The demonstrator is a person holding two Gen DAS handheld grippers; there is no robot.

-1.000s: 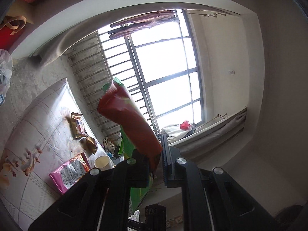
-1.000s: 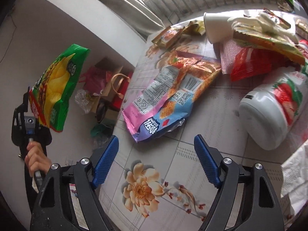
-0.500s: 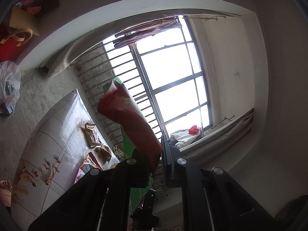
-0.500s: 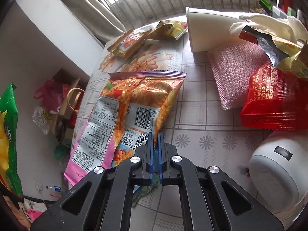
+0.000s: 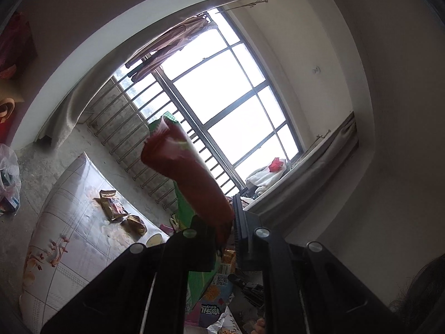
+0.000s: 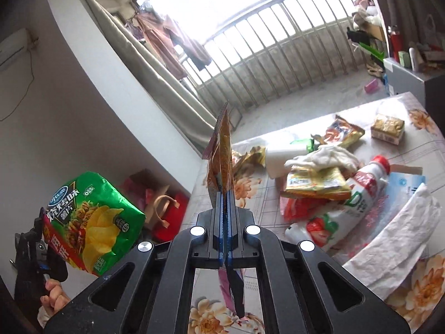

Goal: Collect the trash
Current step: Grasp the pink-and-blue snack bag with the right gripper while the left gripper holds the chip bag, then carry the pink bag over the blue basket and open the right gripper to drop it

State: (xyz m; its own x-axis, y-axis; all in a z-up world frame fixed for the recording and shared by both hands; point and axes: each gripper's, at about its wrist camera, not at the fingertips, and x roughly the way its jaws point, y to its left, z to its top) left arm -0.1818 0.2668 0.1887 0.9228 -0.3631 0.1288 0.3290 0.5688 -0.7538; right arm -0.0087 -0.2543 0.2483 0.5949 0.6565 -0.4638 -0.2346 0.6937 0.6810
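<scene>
Left wrist view. We see the left gripper [image 5: 226, 222] pinching the bottom edge of a green chip bag [image 5: 189, 175], which rises from the jaws toward 11 o'clock with its red back facing the camera. The bag is clear of the table [image 5: 69, 194], which lies at 8 o'clock under a floral cloth. Two small gold wrappers [image 5: 112, 204] lie on that cloth. A barred window [image 5: 222, 97] fills the centre and 12 o'clock. Below the jaws, at 6 o'clock, we see part of an orange snack bag [image 5: 214, 292].

Right wrist view. We see the right gripper [image 6: 224, 194] pressed together on the orange snack bag [image 6: 221, 156], held edge-on and upright. It extends toward 12 o'clock above the jaws, and its lower end hangs between the gripper arms at 6 o'clock. It is lifted off the table [image 6: 422, 144]. At 8 o'clock, the green chip bag [image 6: 94, 220] sits in the left gripper [image 6: 41, 239], with a hand [image 6: 52, 303] below it. At 3 o'clock, on the table, lie a strawberry drink bottle [image 6: 347, 203], a white cup [image 6: 281, 158] on its side, a white cloth [image 6: 331, 156], a yellow wrapper [image 6: 314, 181] and a paper towel [image 6: 397, 236].
</scene>
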